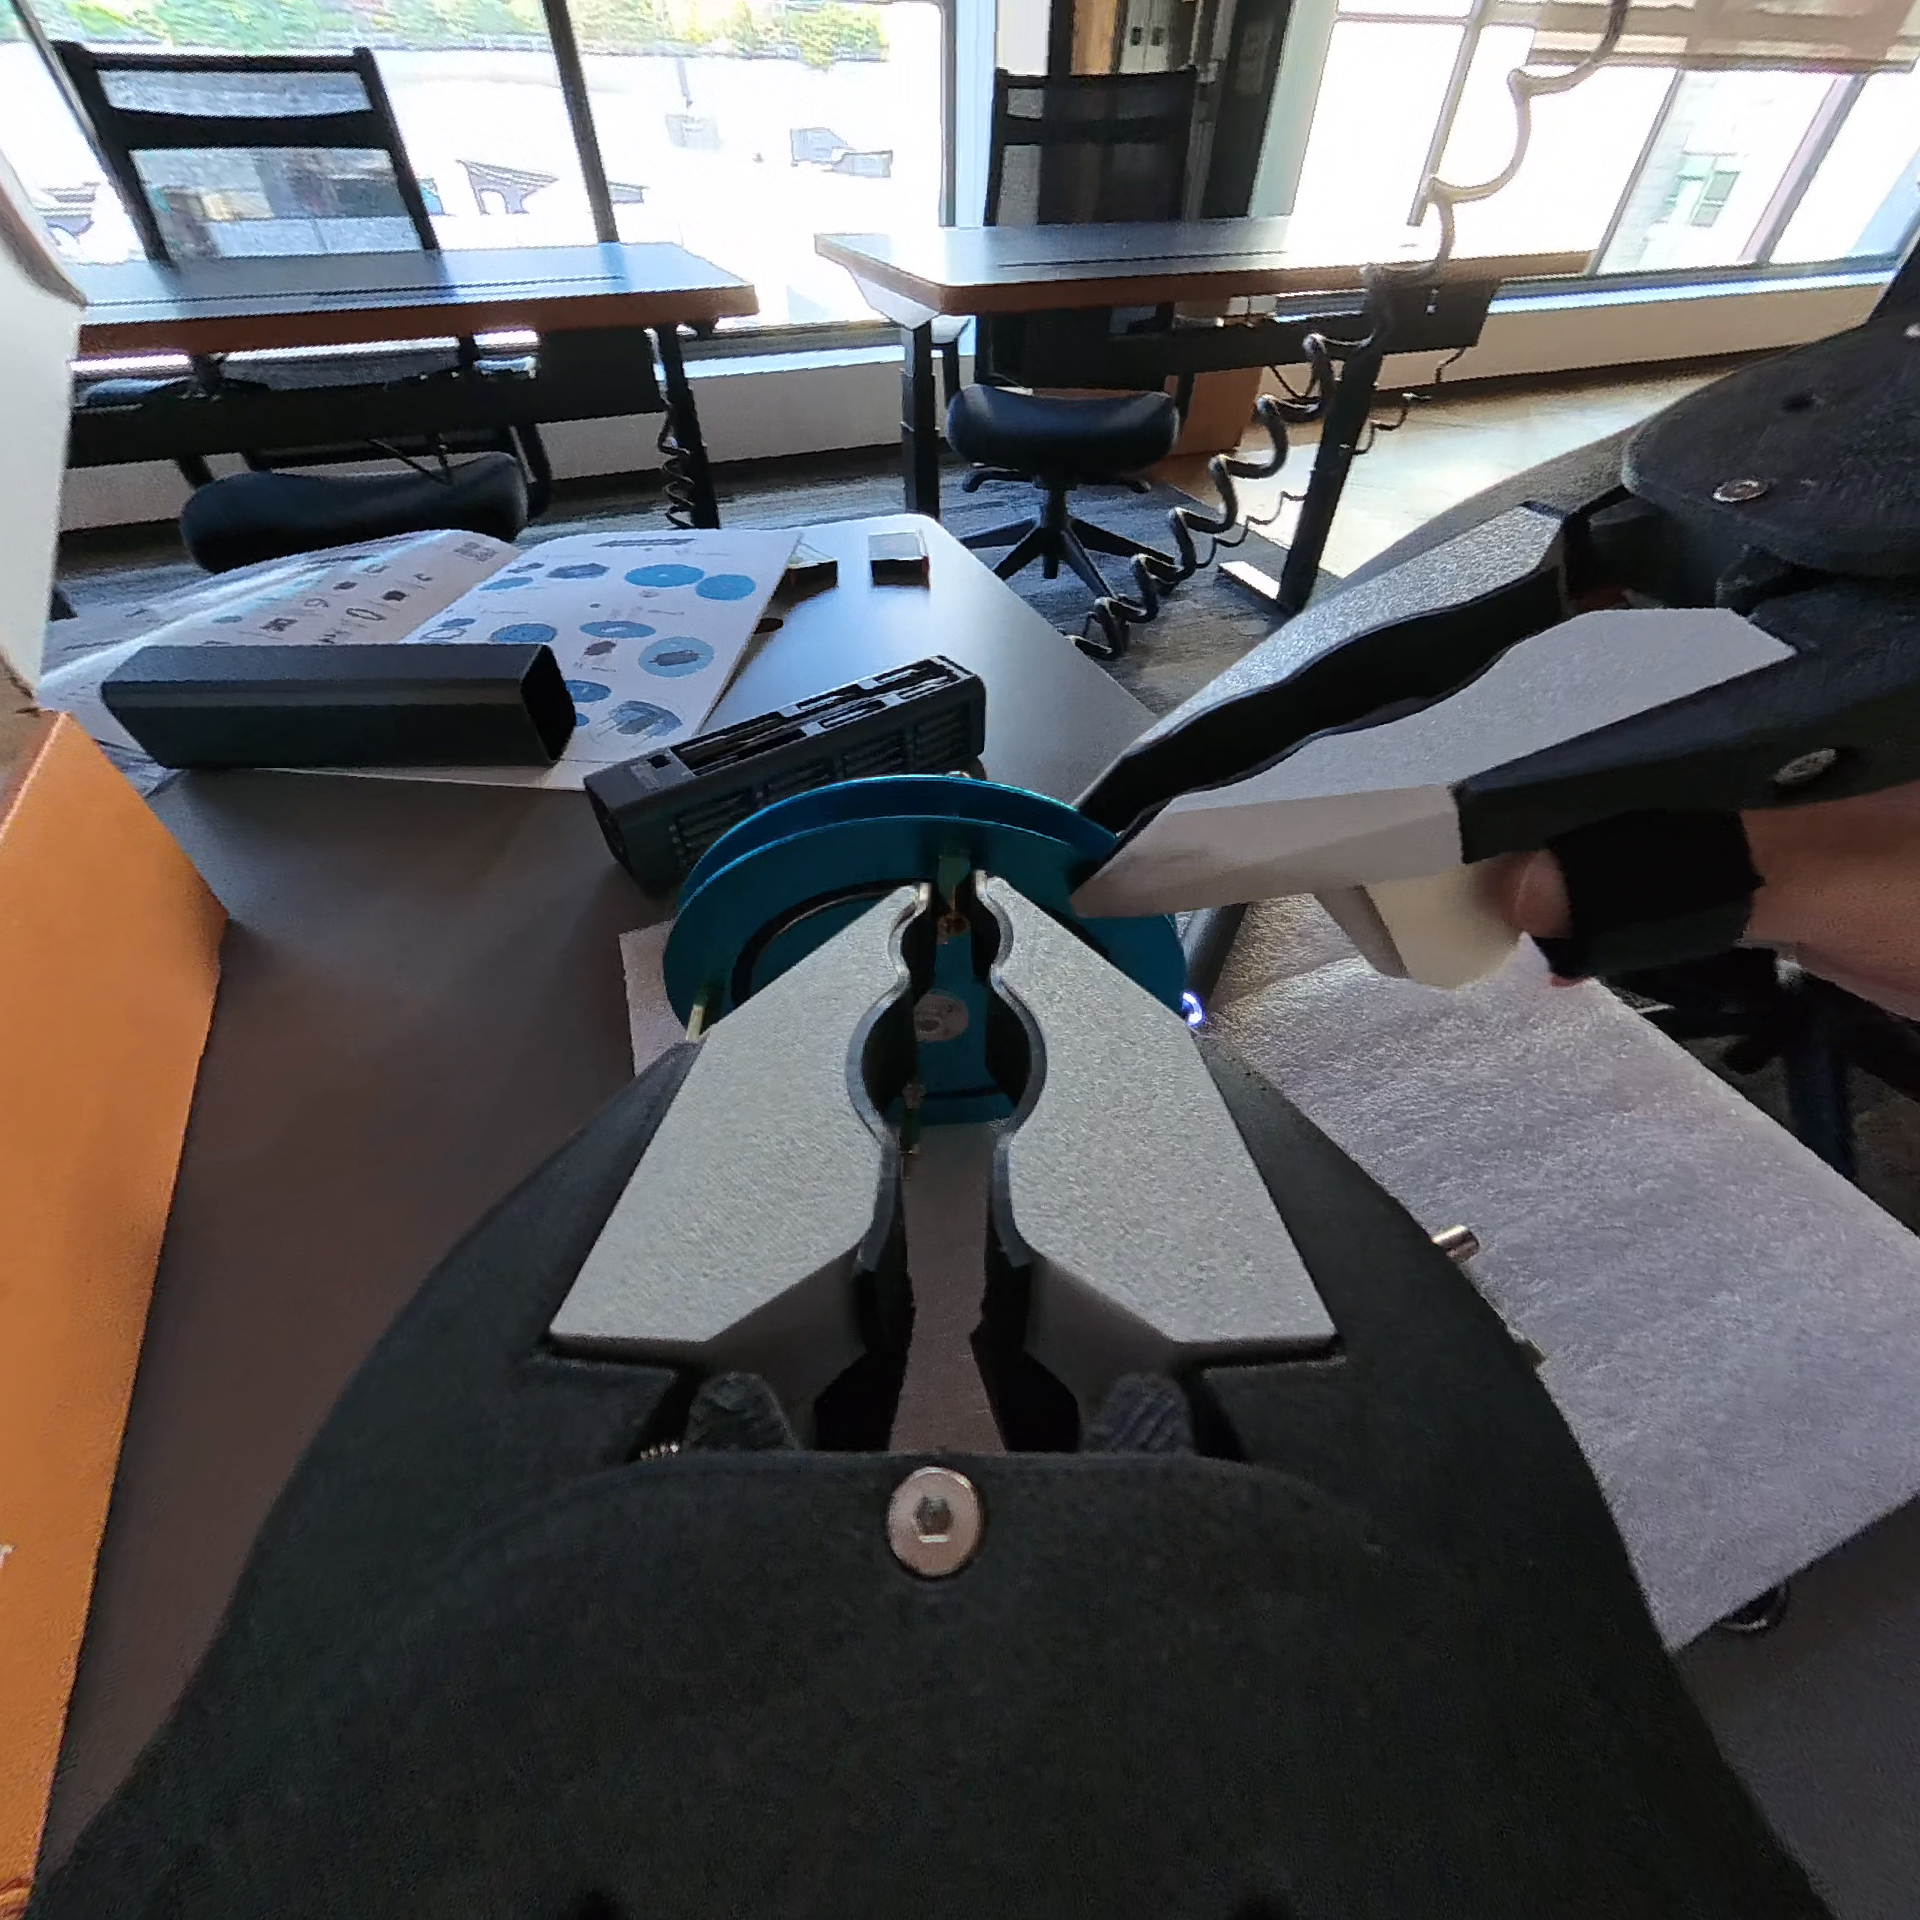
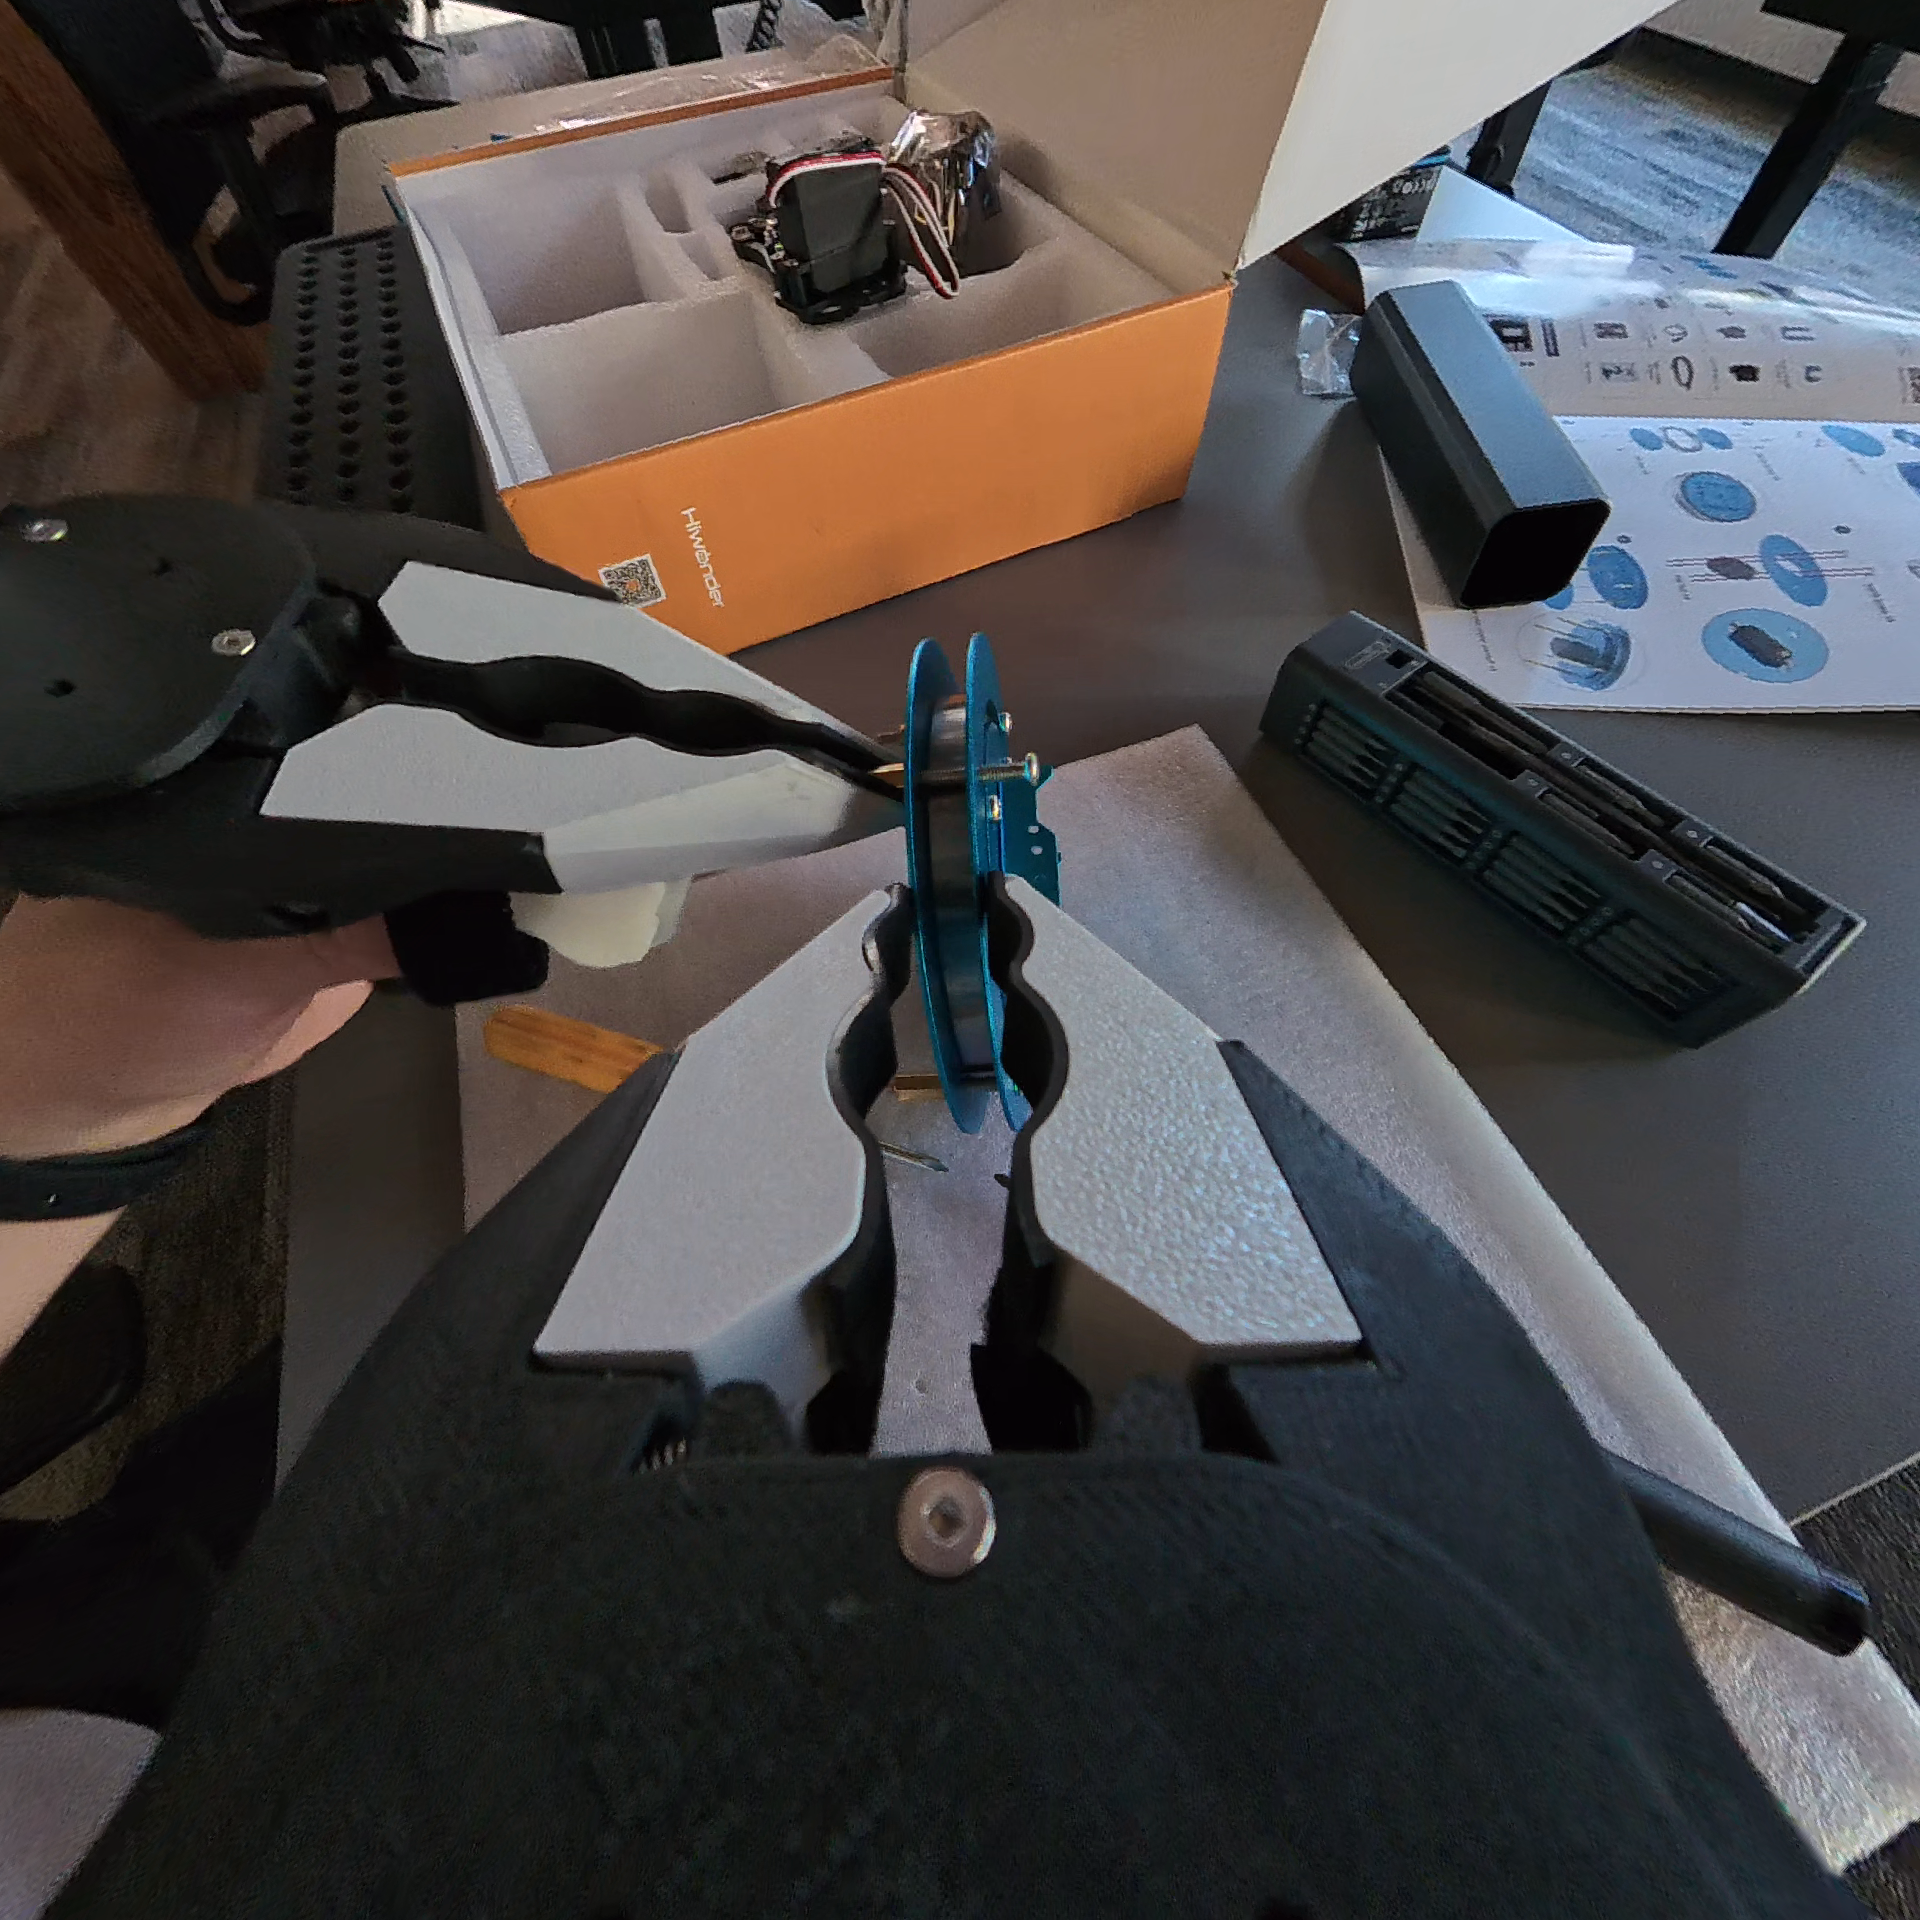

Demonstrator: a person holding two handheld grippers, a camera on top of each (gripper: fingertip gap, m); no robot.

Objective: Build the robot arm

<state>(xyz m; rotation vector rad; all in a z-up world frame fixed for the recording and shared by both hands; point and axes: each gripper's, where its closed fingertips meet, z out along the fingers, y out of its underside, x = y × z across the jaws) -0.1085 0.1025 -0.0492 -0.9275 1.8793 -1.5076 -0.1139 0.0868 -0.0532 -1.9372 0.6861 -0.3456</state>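
A blue assembly of two round metal discs [image 2: 982, 707] joined by brass posts stands on edge above a white foam sheet [image 2: 1195, 935]. My right gripper [image 2: 948, 899] is shut on the rims of both discs from below. My left gripper [image 2: 878, 795] comes in from the left, shut on a thin brass post at the disc's face. In the left wrist view my left gripper [image 1: 948, 894] pinches that thin post in front of the blue discs [image 1: 831, 831]. The right gripper [image 1: 1091, 862] grips their right edge. A screw [image 2: 1013, 769] sticks out by a small blue bracket.
An open orange box [image 2: 862, 488] with foam compartments holds a wired black part [image 2: 831, 239]. A black slotted bit case [image 2: 1558, 831], a black sleeve [image 2: 1475, 457] and a printed sheet [image 2: 1714, 582] lie to the right. A wooden stick [image 2: 571, 1044] and black tool handle [image 2: 1745, 1558] lie nearby. My left and right fingertips are right by each other. From either gripper's tips it is about 15 centimeters to the wooden stick [image 2: 571, 1044].
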